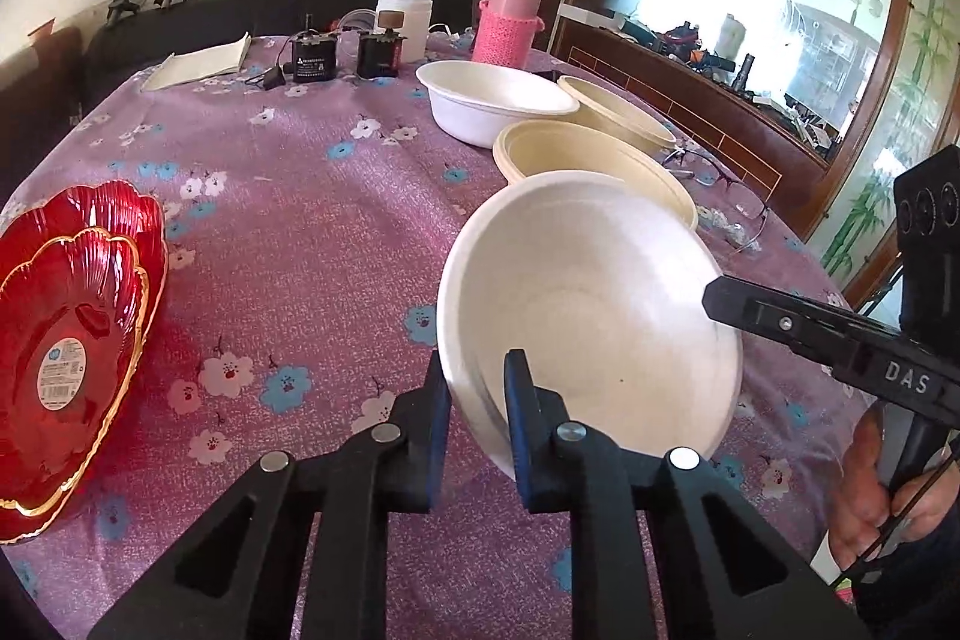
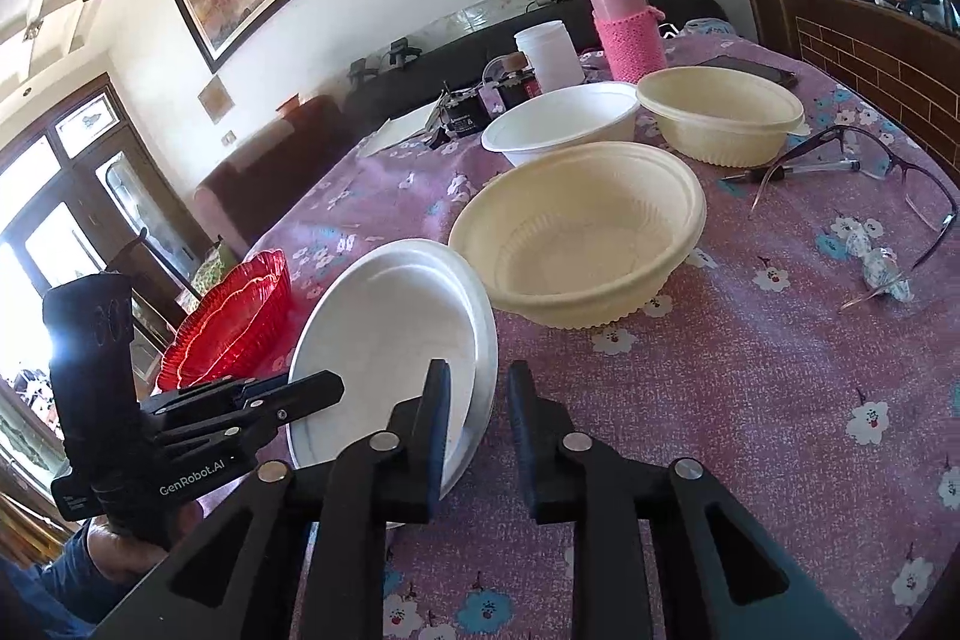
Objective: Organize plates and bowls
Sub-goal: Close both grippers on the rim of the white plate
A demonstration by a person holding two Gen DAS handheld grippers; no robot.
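A white foam bowl [image 1: 588, 316] [image 2: 384, 328] is tilted up off the purple flowered tablecloth [image 1: 312, 220]. My left gripper [image 1: 478, 376] [image 2: 324, 391] is shut on its near rim, one finger inside and one outside. My right gripper [image 2: 477, 388] [image 1: 717, 295] is at the opposite rim; the rim stands in the gap between its fingers, which do not visibly press it. Behind are a cream bowl [image 1: 576, 154] [image 2: 576, 232], a second white bowl [image 1: 492, 100] [image 2: 558, 118] and another cream bowl [image 1: 618, 106] [image 2: 720, 118]. Two nested red glass plates [image 1: 72, 340] [image 2: 234, 322] lie at the left.
Spectacles [image 2: 864, 172] and crumpled wrappers [image 2: 882, 268] lie right of the bowls. A pink flask [image 1: 507, 19], a white jar [image 1: 403, 19], small black devices [image 1: 315, 55] and a paper pad [image 1: 198, 64] stand along the table's far side. A hand [image 1: 882, 496] holds the right gripper.
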